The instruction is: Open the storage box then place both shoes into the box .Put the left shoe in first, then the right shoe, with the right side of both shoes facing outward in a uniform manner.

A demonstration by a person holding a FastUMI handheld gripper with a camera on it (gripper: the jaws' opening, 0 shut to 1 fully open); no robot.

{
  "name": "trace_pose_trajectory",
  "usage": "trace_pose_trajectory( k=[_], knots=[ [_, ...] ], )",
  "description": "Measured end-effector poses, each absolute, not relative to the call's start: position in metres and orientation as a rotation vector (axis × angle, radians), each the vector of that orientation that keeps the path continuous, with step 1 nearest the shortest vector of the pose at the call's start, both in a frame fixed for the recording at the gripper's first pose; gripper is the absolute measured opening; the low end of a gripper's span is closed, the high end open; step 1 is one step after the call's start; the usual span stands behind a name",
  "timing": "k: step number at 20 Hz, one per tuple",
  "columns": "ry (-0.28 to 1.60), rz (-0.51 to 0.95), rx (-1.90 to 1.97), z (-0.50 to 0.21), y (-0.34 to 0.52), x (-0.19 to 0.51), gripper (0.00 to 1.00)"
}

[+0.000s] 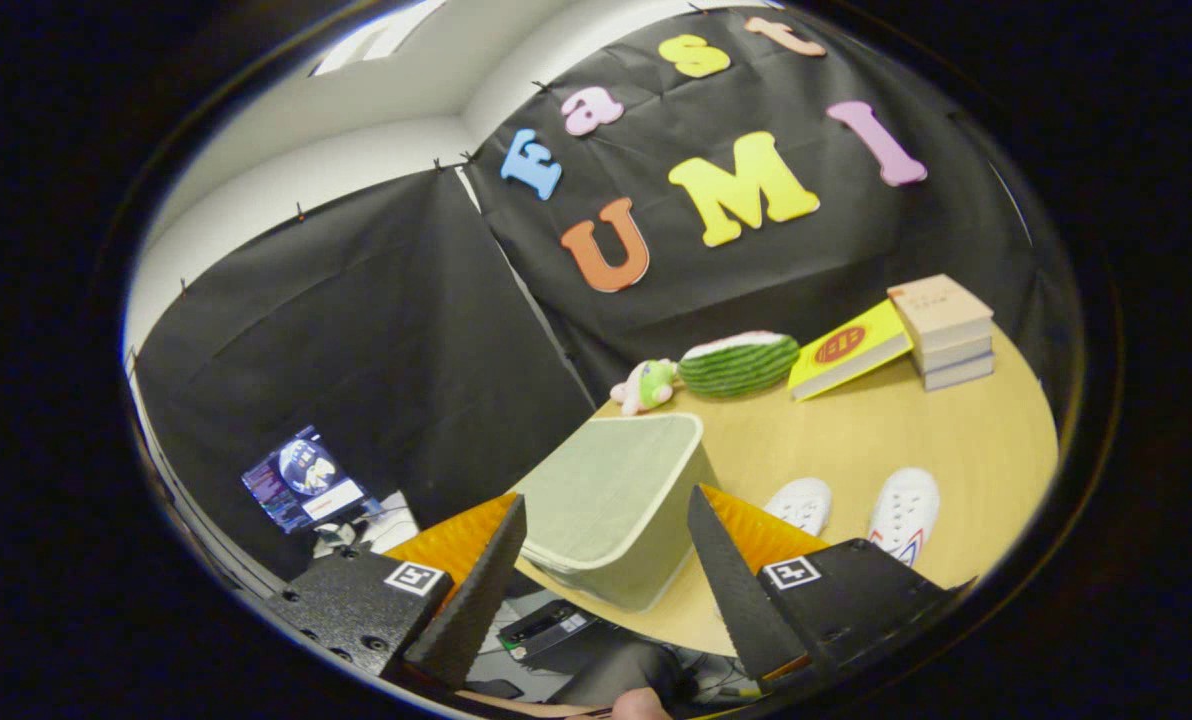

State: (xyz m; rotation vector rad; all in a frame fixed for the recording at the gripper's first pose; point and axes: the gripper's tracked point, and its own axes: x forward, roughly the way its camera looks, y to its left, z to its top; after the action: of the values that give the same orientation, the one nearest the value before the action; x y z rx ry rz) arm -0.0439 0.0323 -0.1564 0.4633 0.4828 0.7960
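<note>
Right up close, gripper (606, 515) fingers spread wide apart, nothing held, no contact with anything. Square marker tags sit on both finger mounts. A fingertip of a person (641, 704) pokes in below the fingers.

Between the fingers and just ahead: storage box (611, 500), pale greenish-grey fabric with a cream trim, lid on and closed. It sits near the table's front corner, partly framed by the two fingers but not touched by them. Box looks tilted only because the view is tilted.

Table (856, 430) is round-edged, light wood. Just beside the right finger and beyond it, two white shoes: left-hand shoe (801, 503) close to the box's right side, right-hand shoe (906, 510) a bit further out, with red and blue marking near its lower end. Both lie on the tabletop, side by side, apart from each other, outside the box. Cannot tell which is the left or right foot.

Further back along the wall: small pink-and-green plush toy (644, 385), touching or just beside a watermelon-slice plush (739, 362). Next to that, a yellow book (848, 350) leaning tilted against a stack of books (944, 330).

Off the table, below and to the left past the left finger: a lit screen (303, 480) and some cables and dark gear on the floor.
</note>
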Motion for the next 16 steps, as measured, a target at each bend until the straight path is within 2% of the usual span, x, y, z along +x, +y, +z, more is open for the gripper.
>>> trace_pose_trajectory(
  k=[11, 16],
  knots=[
    [0.798, 0.924, 0.671, -0.232, 0.094, -0.004, 0.98],
    [0.842, 0.937, 0.702, -0.249, 0.115, 0.013, 0.86]
  ],
)
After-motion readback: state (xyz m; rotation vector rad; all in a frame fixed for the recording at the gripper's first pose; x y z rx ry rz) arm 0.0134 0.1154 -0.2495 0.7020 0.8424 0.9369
